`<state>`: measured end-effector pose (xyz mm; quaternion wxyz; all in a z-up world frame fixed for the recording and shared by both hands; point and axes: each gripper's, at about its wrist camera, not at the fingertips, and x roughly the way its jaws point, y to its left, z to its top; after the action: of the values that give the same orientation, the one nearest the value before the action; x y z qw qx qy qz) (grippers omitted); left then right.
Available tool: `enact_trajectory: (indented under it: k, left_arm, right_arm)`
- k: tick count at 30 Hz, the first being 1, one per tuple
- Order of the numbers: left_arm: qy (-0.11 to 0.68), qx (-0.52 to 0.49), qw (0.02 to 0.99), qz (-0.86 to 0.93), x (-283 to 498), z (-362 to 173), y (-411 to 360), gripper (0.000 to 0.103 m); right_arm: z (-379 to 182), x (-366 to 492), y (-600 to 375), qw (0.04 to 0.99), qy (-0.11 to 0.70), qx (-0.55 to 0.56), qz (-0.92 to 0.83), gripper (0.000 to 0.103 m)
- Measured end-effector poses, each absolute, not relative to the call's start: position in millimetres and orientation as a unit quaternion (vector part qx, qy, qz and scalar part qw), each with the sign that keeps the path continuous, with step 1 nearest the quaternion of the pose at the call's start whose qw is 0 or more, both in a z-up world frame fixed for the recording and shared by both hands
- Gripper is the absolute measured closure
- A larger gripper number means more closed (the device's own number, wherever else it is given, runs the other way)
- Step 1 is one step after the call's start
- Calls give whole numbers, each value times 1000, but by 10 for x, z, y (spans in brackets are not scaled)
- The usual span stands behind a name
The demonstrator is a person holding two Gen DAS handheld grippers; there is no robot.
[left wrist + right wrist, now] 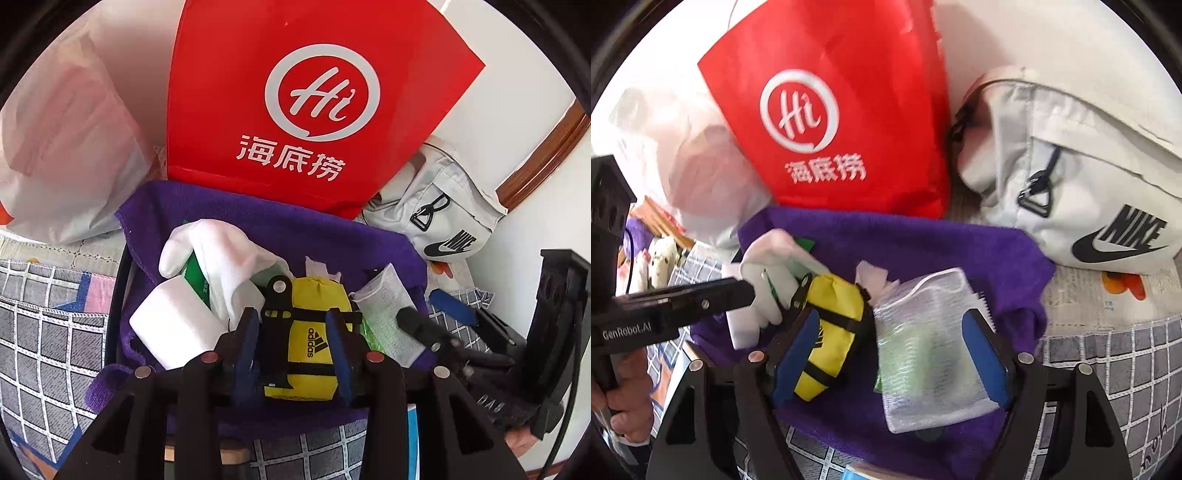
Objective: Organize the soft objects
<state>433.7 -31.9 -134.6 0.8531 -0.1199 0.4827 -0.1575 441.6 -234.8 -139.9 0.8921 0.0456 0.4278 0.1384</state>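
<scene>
1. Left wrist view. Yellow pouch (314, 332) lies on the purple towel (258, 218), between the blue pads of the left hand-held gripper (295, 343); the jaws stand narrow around it, and whether the pads press on it cannot be told. Beside it to the left are a white block (173, 325) and a white cloth (221, 247) draped over a green item; to the right lies a mesh sachet (384, 314). The right hand-held gripper (447, 314) enters from the right edge.

2. Left wrist view, surroundings. A red paper bag (295, 92) stands behind the towel, a white plastic bag (62, 147) to its left and a grey sling bag (447, 214) to its right. All rest on a checked cover (48, 332); no bench is seen.

3. Right wrist view. The right hand-held gripper (890, 354) stands wide, its pads either side of the mesh sachet (923, 350) without pressing it. The yellow pouch (831, 325) lies just beside the left-hand pad.

4. Progress, as a judgement. The small soft items are gathered on the towel; wrapping or stowing them appears left to do.

5. Obstruction. The items lie touching one another, so lifting one may drag its neighbour; the two hand-held grippers work close together.
</scene>
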Motion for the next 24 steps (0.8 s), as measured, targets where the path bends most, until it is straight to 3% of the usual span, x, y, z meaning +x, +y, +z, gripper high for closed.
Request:
enact_trajectory:
  k: [9, 14, 16, 18, 24]
  left_arm:
    - [456, -79, 876, -132, 4097, -1020, -296, 44]
    - [459, -74, 874, -138, 3794, -913, -327, 43]
    - [459, -72, 874, -139, 3602, -881, -335, 35]
    - [458, -72, 875, -138, 3444, -856, -333, 35]
    - [445, -42, 888, -110, 2844, -685, -330, 31]
  right_arm:
    - [-1109, 4104, -2430, 898, 418, 67, 122, 24]
    - [-1020, 3797, -2440, 899, 421, 54, 104, 24]
    - [-973, 3644, -2427, 900, 420, 54, 102, 24]
    - [-909, 3463, -2407, 901, 418, 49, 99, 24]
    - [-729, 2868, -2368, 910, 399, 43, 100, 16]
